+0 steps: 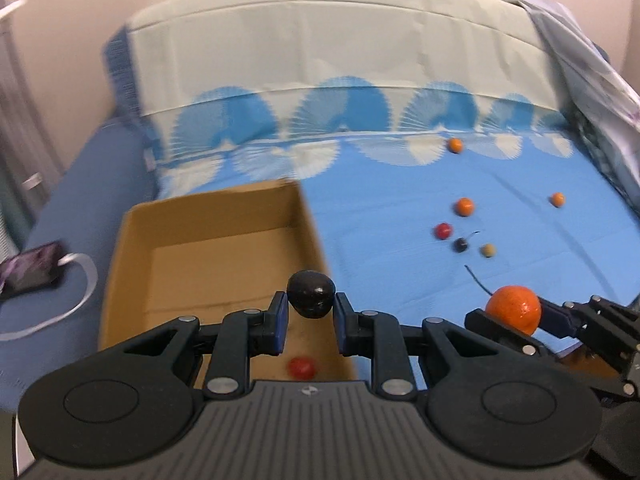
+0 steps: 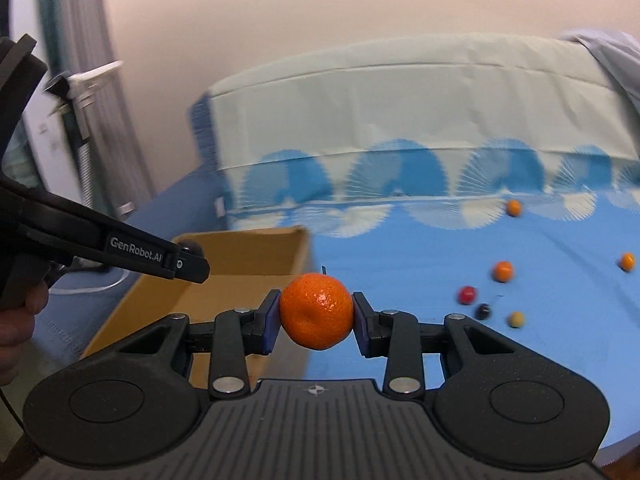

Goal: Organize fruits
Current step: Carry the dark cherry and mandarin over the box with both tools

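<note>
1. Left wrist view, far left: dark phone-like gadget [image 1: 34,268] with a white looping cable [image 1: 86,280], lying on the plain blue bedsheet [image 1: 100,168].
2. Next over: open brown cardboard box [image 1: 224,216] sitting on the bed, one small red round fruit [image 1: 302,367] inside near the front wall.
3. Middle: left gripper [image 1: 310,320] clamped on a glossy dark oval fruit [image 1: 311,293], held above the box's near right corner.
4. Right of the box: loose fruit scattered on the bright blue patterned cover [image 1: 380,220]. Spotted so far: small red ball [image 1: 443,231], small dark berry with a stem [image 1: 461,244], little tan ball [image 1: 488,250], three small orange balls [image 1: 464,206] [image 1: 455,145] [image 1: 557,199], well apart from each other.
5. Lower right corner: right gripper [image 1: 514,316] poking in from the side, pinching a dimpled orange tangerine [image 1: 514,309].
6. Right wrist view, left edge: hand [image 2: 16,320] wrapped round the left gripper's black handle, tip of it reaching over the box [image 2: 240,252].
7. Centre: right gripper [image 2: 316,316] squeezed on the tangerine [image 2: 316,310] from both sides, just beside the box's right wall, over the blue cover.
8. Far right: same scattered fruit, pretty blurry.
</note>
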`<state>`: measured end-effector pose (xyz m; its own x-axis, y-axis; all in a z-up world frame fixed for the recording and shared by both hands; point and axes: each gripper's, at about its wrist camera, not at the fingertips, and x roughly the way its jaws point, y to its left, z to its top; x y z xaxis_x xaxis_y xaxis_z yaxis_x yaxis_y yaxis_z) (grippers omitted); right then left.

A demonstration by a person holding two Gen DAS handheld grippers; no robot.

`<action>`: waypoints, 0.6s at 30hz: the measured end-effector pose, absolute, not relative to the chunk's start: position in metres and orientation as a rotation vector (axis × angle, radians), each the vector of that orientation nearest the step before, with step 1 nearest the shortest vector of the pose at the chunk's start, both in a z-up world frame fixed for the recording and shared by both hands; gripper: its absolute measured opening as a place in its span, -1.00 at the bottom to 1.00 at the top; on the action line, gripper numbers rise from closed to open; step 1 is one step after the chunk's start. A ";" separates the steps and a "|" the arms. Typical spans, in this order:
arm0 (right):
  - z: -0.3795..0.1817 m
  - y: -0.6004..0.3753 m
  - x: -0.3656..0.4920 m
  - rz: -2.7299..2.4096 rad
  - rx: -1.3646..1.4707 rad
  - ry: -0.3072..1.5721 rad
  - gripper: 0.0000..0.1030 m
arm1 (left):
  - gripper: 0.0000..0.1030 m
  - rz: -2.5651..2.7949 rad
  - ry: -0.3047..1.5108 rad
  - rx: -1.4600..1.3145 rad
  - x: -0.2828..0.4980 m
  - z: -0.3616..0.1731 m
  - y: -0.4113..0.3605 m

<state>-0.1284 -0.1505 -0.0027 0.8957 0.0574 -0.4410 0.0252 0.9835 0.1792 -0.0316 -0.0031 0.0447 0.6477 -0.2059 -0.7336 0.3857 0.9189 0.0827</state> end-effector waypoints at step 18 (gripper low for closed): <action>0.012 -0.034 -0.178 0.137 -0.019 0.493 -0.26 | -0.49 -0.206 0.774 0.069 -0.112 0.036 0.137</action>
<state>-0.1778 -0.0340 0.0116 0.8719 0.1263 -0.4730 -0.1354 0.9907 0.0149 -0.1117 0.1366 0.0362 0.6963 -0.1595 -0.6998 0.2102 0.9776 -0.0135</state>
